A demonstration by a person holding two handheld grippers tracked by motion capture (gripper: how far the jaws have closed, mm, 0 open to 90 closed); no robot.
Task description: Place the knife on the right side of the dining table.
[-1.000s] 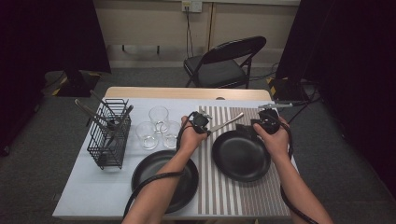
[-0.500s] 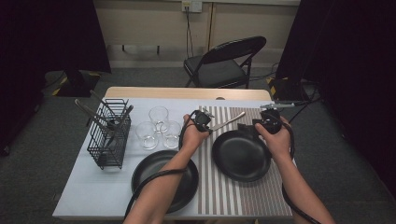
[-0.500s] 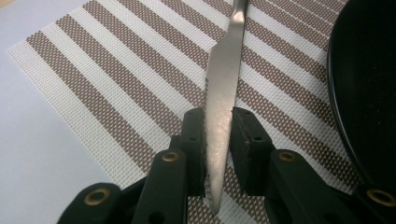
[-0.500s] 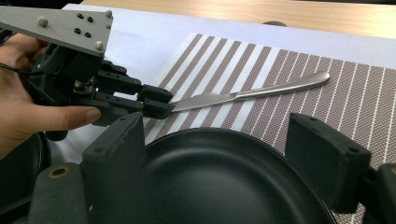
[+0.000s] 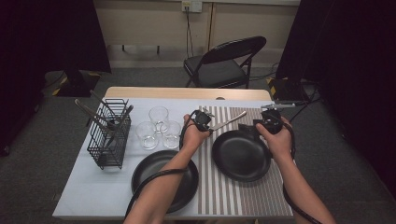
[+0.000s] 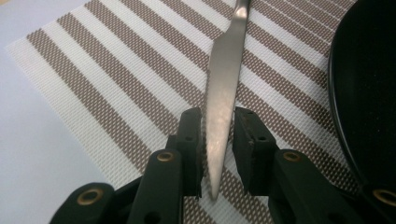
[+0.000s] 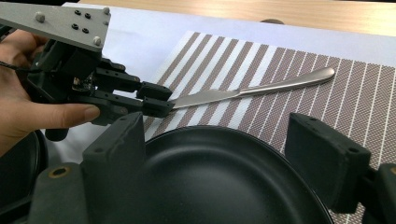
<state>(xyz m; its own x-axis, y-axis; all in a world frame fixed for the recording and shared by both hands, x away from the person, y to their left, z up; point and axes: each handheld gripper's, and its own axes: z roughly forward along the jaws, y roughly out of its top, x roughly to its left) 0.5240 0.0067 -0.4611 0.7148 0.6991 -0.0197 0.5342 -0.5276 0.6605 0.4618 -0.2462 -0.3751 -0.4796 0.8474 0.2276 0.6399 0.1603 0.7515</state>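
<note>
A black wire rack (image 5: 110,135) at the table's left holds utensils (image 5: 95,119). The left gripper (image 5: 205,122), jaws just eased slightly apart, brackets a knife's (image 5: 227,122) blade; its handle points far-right across the striped placemat (image 5: 233,191). The right gripper (image 7: 219,163) stands open over a black plate (image 5: 240,155).

Counter (image 5: 187,93): wooden, under pale cloth (image 5: 88,186).
On cloth: striped mat (image 5: 233,196), wire rack (image 5: 111,135), three glasses (image 5: 159,128), black plate (image 5: 163,179).
</note>
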